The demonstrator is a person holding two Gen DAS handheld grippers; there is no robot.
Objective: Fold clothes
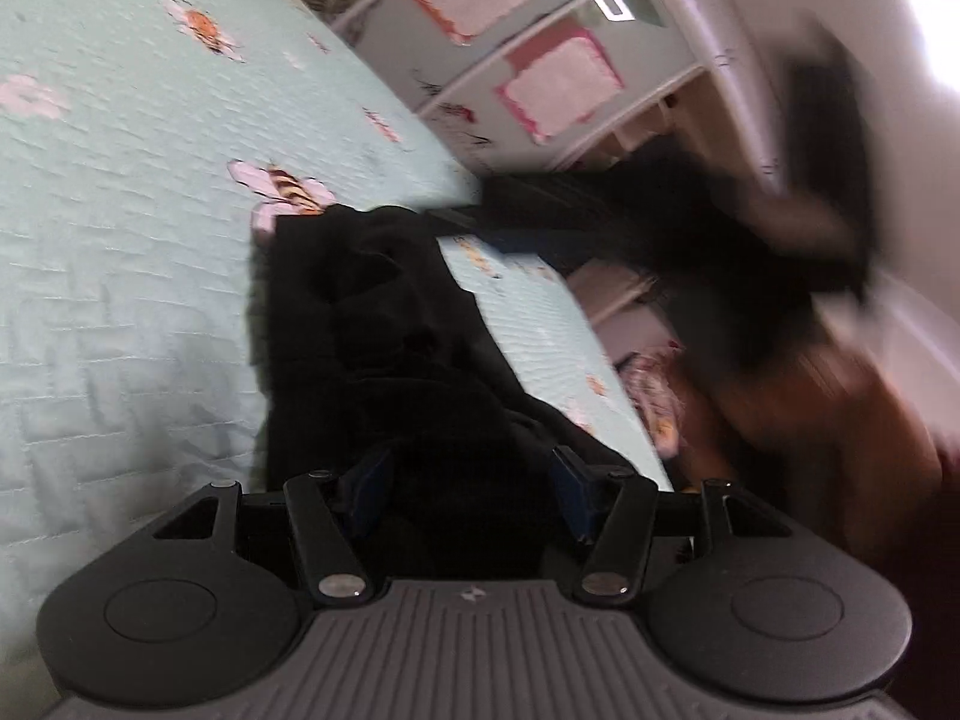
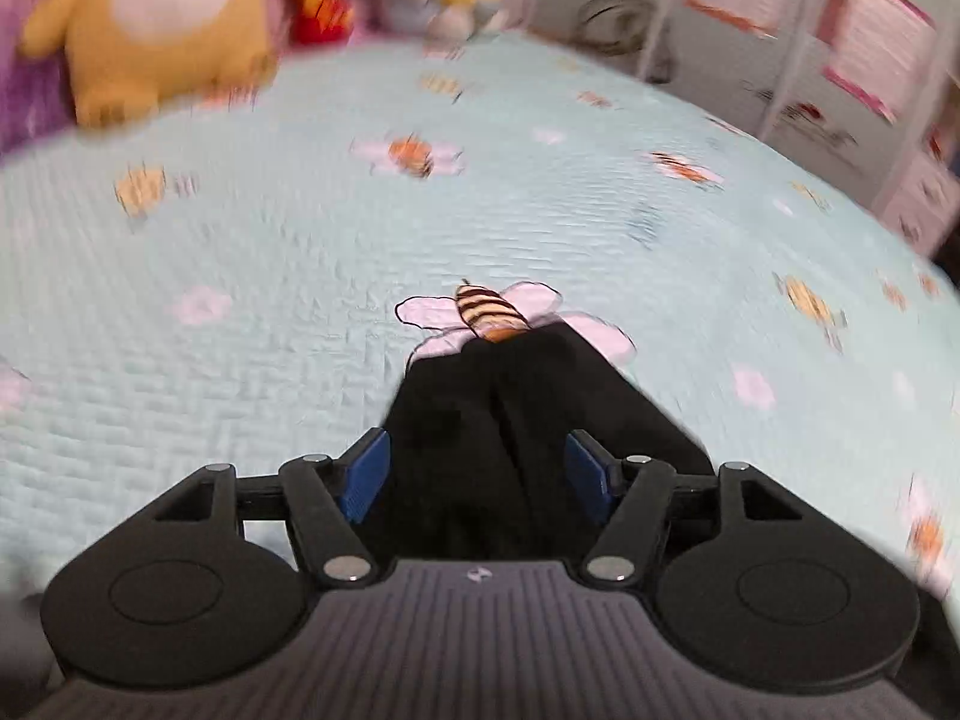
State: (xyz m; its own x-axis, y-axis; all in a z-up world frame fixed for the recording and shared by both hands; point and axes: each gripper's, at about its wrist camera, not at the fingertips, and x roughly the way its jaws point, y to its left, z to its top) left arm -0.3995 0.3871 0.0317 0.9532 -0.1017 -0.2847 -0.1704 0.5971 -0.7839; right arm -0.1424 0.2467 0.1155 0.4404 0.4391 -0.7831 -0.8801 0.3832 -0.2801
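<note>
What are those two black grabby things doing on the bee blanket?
A person is folding a black garment on a bed covered by a pale green bee quilt. Each hand holds a tool. The left tool and the right tool both sit with their blue pads spread apart, the dark cloth lying between them but not pinched. Stuffed toys sit at the far end of the bed.

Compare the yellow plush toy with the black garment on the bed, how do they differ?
The yellow plush toy is bright and stuffed, with a white belly patch; the black garment is dark and plain. The toy sits at the bed's far end beside other plush toys; the garment lies near the cameras, partly covering a large embroidered bee. The garment lies between open tongs; the toy is nowhere near them. Both rest on the mint bee-print bedspread.
</note>
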